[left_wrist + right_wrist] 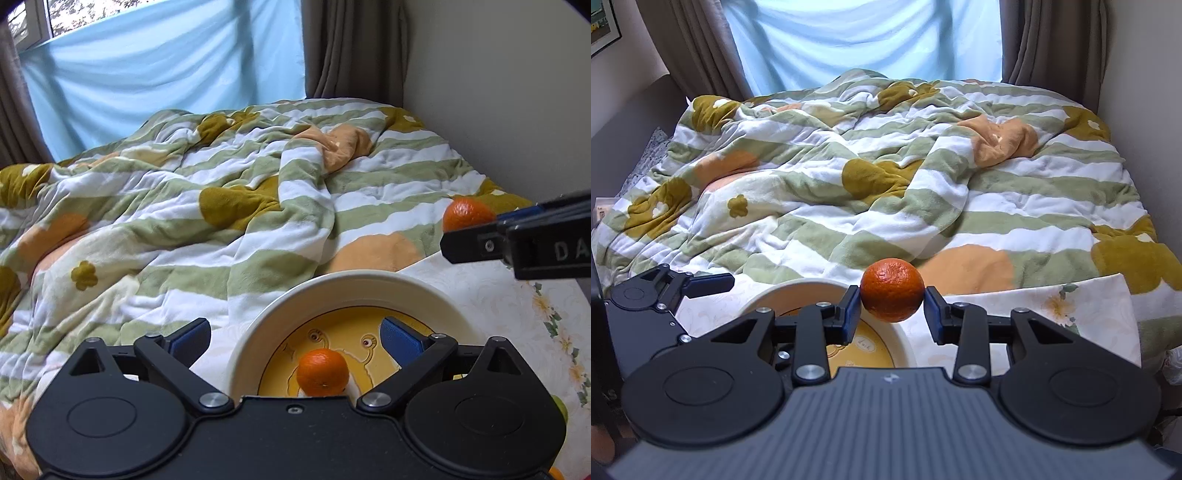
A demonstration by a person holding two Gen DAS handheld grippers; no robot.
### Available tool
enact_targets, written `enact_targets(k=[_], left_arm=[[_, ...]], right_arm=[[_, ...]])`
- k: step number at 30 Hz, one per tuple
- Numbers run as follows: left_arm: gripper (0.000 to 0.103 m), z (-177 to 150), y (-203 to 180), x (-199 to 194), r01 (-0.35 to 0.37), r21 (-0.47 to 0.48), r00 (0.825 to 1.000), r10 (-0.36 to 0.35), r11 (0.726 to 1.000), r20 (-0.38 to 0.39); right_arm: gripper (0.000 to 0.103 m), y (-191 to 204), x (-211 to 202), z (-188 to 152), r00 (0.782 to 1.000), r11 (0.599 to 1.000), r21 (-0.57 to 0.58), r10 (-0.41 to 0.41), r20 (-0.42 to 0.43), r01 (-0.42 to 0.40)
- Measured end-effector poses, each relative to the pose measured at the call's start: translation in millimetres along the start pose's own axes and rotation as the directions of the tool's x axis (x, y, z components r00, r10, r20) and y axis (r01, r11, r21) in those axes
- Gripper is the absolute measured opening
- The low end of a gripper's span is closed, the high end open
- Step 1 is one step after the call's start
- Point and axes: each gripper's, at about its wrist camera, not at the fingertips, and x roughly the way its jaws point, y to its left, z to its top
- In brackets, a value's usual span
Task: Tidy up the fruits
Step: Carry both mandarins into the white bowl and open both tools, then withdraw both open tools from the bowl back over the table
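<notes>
A cream plate with a yellow cartoon centre (332,288) lies on a floral cloth. One orange (322,372) sits in it, between the wide-open fingers of my left gripper (295,338), which hovers low over the plate. My right gripper (892,306) is shut on a second orange (892,290) and holds it above the plate's right rim (798,286). In the left wrist view this orange (466,214) and the right gripper's finger (476,245) show at the right edge. The left gripper (713,282) shows at the left of the right wrist view.
A rumpled green-and-white striped blanket (886,177) covers the bed behind the plate. The floral cloth (1071,314) spreads to the right. A green fruit (559,408) peeks out at the lower right. Curtains and walls close in the far side.
</notes>
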Motion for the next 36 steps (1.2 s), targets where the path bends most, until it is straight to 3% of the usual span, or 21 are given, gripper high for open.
enact_targets(k=[15,27,30,31,32,36], left_arm=[[0.100,-36.1,39.7,-70.3,-0.059,-0.102,0.998,0.061,0.993,0.018],[0.100,-60.9,51.3,-92.9,-0.093,-0.164,0.995,0.095,0.982,0.004],[0.100,-64.9,50.6,-97.8,-0.095,-0.171,0.995,0.097,0.981,0.006],[0.100,-66.1,50.2,-99.1,-0.094,-0.174,0.995,0.096,0.980,0.007],[0.100,-67.3,49.2,-100.6,-0.093,-0.177,0.995,0.096,0.980,0.007],[0.100,-70.9,46.0,-106.7,-0.095,-0.184,0.995,0.098,0.978,0.007]], right_arm=[[0.052,38.1,30.0,-13.4,0.995,0.994,-0.092,0.055,-0.078,-0.062],[0.054,42.4,62.6,-28.8,0.990,0.985,-0.132,0.095,-0.102,-0.108],[0.076,48.2,54.9,-29.8,0.994,0.978,-0.187,0.077,-0.078,-0.090],[0.095,50.4,50.1,-31.1,0.996,0.975,-0.208,0.065,-0.058,-0.076],[0.103,51.9,44.8,-32.7,0.998,0.973,-0.225,0.050,-0.032,-0.056],[0.103,51.6,28.6,-34.5,0.998,0.970,-0.237,0.055,0.001,-0.054]])
